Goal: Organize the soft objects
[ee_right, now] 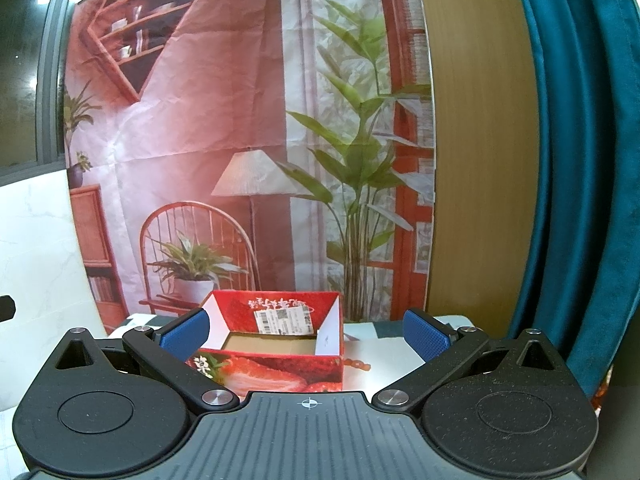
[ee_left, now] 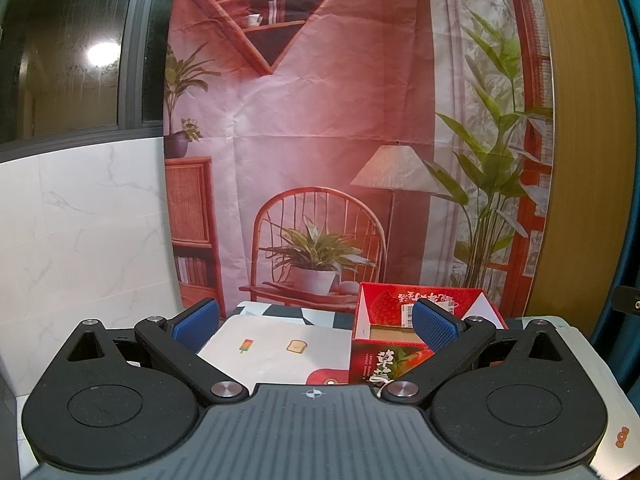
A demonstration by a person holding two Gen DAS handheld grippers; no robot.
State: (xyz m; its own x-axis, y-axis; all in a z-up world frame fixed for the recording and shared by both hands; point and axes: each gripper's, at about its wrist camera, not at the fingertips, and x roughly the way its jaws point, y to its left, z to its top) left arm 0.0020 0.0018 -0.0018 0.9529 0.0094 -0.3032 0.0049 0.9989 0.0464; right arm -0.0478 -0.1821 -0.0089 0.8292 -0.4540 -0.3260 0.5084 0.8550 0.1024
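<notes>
An open red cardboard box [ee_left: 400, 344] printed with strawberries stands on a white mat with small cartoon prints [ee_left: 280, 344]. In the right wrist view the box [ee_right: 276, 344] sits just ahead, its brown floor bare and a white label on its back wall. My left gripper [ee_left: 316, 326] is open and empty, with the box behind its right finger. My right gripper [ee_right: 306, 332] is open and empty, level with the box's front. No soft objects show in either view.
A printed backdrop of a room [ee_left: 320, 140] hangs close behind the table. A white marble-look wall panel [ee_left: 80, 220] stands left. A wooden panel [ee_right: 480, 160] and teal curtain [ee_right: 580, 160] stand right. A checkered cloth edge [ee_left: 280, 312] lies behind the mat.
</notes>
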